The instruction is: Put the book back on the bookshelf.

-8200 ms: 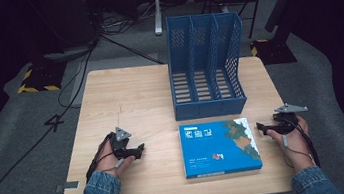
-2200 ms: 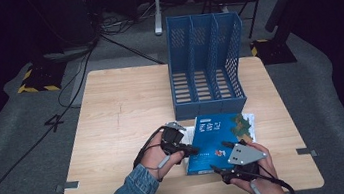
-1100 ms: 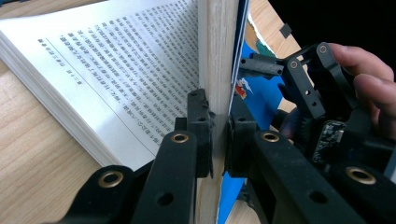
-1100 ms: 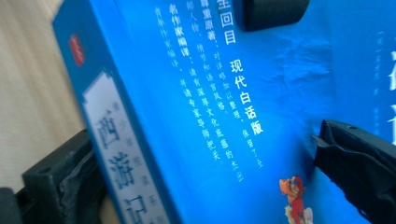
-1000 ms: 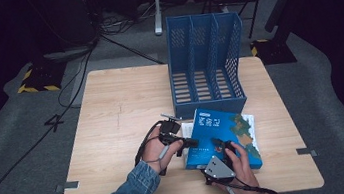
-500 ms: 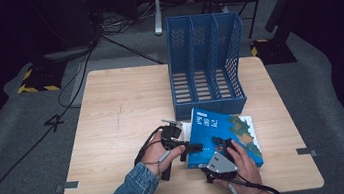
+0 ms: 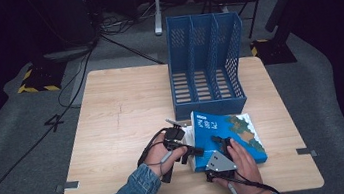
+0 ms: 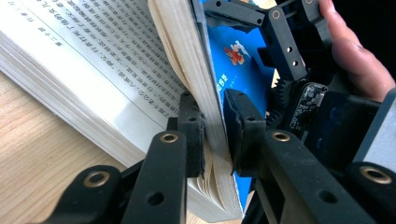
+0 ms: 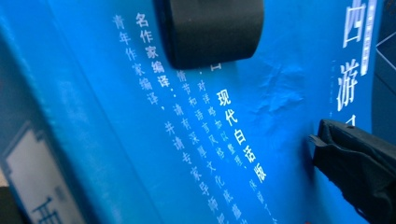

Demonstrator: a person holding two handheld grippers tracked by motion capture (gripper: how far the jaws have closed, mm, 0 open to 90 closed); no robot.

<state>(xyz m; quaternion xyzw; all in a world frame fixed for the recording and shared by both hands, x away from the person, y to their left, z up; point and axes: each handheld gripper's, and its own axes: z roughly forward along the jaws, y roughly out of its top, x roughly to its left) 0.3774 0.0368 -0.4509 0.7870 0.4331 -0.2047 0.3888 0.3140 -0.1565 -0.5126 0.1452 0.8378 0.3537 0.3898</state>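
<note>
From the high view, I had the book (image 7: 228, 137) near the table's (image 7: 114, 135) front edge, just before the blue file rack (image 7: 206, 67), both grippers on it. In the left gripper view, my left gripper (image 8: 212, 135) pinched the cover with a sheaf of pages, nearly closed; I needed only the cover. In the right gripper view, the right gripper (image 9: 280, 88) pressed the cover, jaws apart, holding nothing.

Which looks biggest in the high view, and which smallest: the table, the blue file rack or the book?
1. The table looks biggest.
2. The blue file rack comes next.
3. The book looks smallest, though hands and grippers cover part of it.
</note>
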